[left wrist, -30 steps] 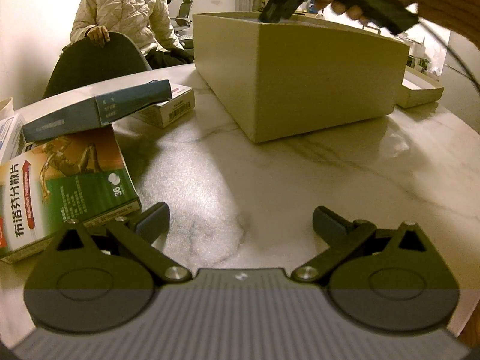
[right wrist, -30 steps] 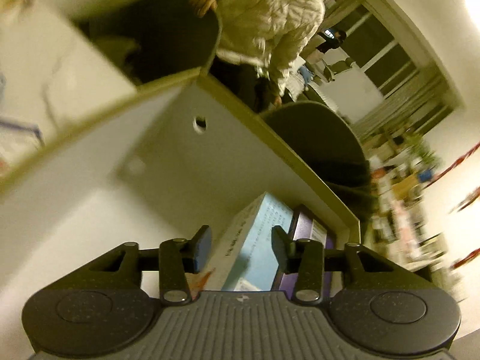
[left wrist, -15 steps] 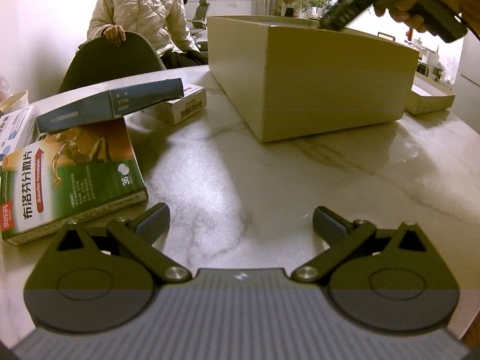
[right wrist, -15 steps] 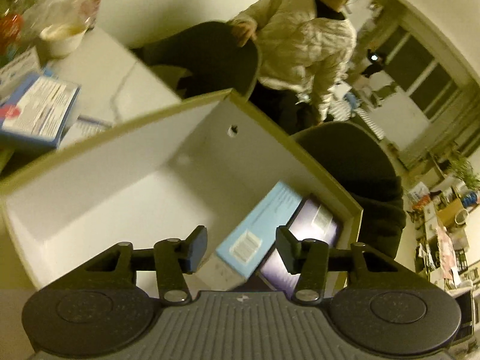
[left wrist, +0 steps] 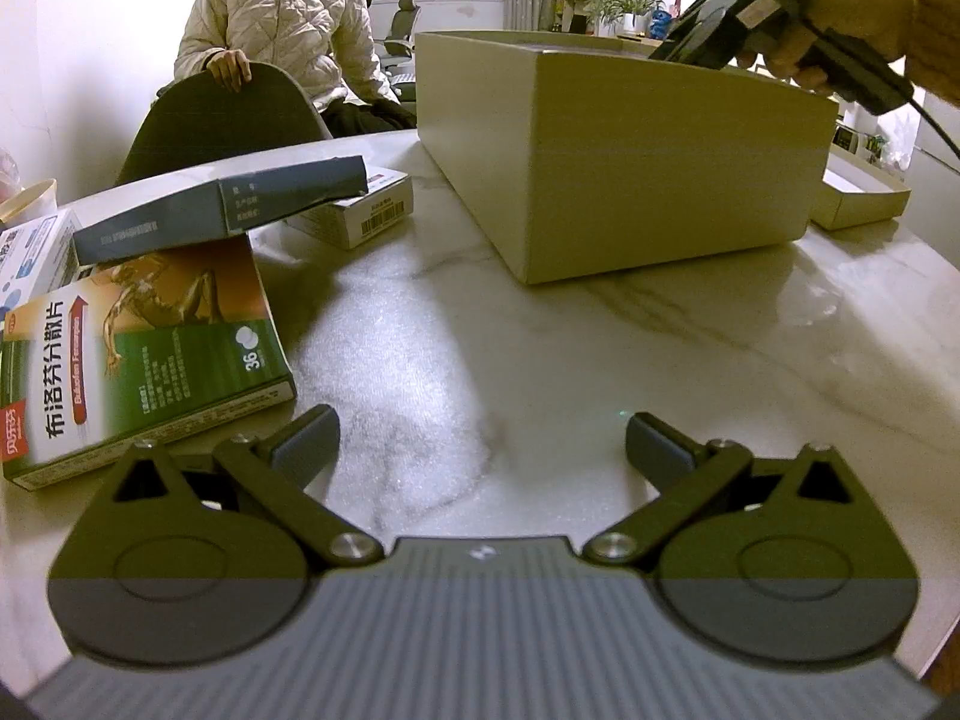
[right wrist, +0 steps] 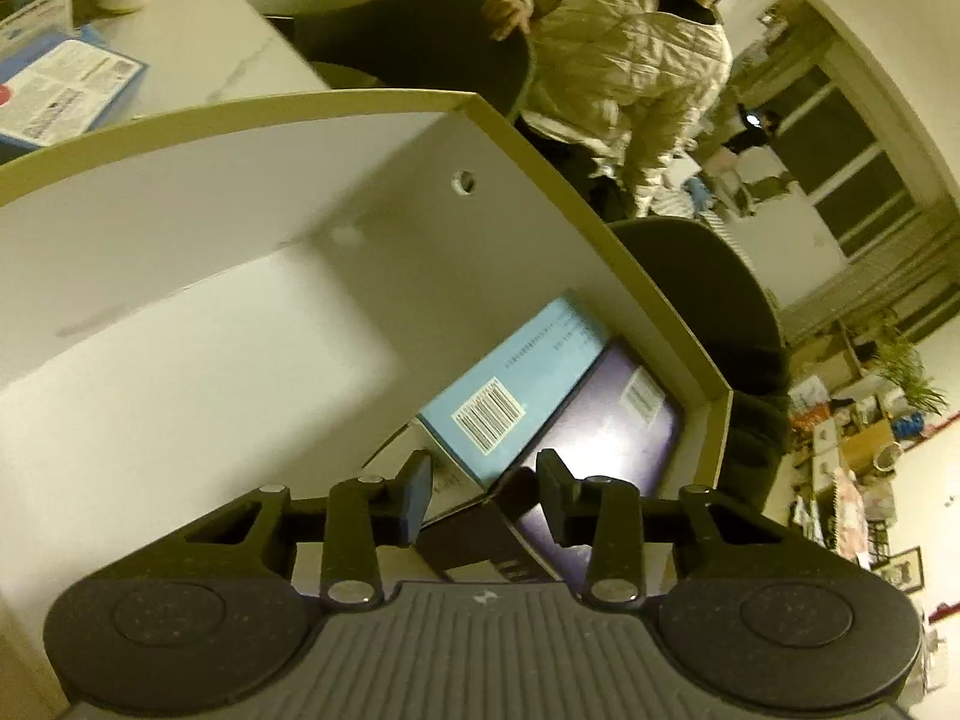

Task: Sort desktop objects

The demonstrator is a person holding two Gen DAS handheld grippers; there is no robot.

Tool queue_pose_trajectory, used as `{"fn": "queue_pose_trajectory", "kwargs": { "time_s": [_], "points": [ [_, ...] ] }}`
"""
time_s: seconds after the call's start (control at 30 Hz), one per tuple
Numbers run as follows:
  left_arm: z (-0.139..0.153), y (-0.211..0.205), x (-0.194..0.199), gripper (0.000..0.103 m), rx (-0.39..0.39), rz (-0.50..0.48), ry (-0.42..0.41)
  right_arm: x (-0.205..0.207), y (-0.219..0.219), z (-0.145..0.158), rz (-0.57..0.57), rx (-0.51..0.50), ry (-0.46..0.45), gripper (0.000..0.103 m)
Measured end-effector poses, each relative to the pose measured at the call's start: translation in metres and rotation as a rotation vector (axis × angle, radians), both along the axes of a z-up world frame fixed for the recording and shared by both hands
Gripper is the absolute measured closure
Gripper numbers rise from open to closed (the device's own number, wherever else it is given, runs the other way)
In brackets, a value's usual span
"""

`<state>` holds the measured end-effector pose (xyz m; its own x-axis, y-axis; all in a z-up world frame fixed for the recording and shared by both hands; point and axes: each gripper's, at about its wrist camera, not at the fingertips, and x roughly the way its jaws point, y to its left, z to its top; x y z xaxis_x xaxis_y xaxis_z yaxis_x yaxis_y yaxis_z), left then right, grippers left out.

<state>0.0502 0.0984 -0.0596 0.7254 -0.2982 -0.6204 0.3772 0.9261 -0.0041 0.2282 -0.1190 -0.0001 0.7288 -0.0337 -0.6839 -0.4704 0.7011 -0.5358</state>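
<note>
Two in the bin: a light-blue box and a purple box lie leaning together inside the big carton, at its far corner.
Left on the table: green-and-orange medicine box, dark blue box propped across it, small white barcoded box behind, more packets at the left edge.
Right gripper: held over the carton's open top, fingers apart, holding nothing.
Left gripper: low over the marble table, spread wide, nothing between its fingers.
Progress: partway, I'd judge; several boxes lie outside the carton.
Bystander: a seated person, hand on a chair.
</note>
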Motion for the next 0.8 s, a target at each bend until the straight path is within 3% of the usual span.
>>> {"fn": "queue_pose_trajectory", "kwargs": {
  "time_s": [0.2, 0.37, 0.53, 0.63, 0.8],
  "points": [
    [0.002, 0.004, -0.005, 0.000, -0.021, 0.066, 0.005, -0.010, -0.013, 0.009, -0.030, 0.097, -0.040, 0.064],
    [0.008, 0.017, -0.013, 0.000, -0.113, 0.123, 0.027, -0.027, -0.024, 0.020, -0.042, 0.184, -0.048, 0.063],
    [0.017, 0.037, -0.014, 0.000, -0.222, 0.207, 0.069, -0.049, -0.035, 0.030, -0.039, 0.285, -0.050, 0.043],
    [0.020, 0.048, -0.012, 0.000, -0.266, 0.264, 0.100, -0.063, -0.041, 0.036, -0.037, 0.346, -0.051, 0.040],
    [0.023, 0.062, -0.014, 0.000, -0.274, 0.370, 0.103, -0.092, -0.046, 0.044, -0.030, 0.459, -0.058, 0.033]
  ]
}}
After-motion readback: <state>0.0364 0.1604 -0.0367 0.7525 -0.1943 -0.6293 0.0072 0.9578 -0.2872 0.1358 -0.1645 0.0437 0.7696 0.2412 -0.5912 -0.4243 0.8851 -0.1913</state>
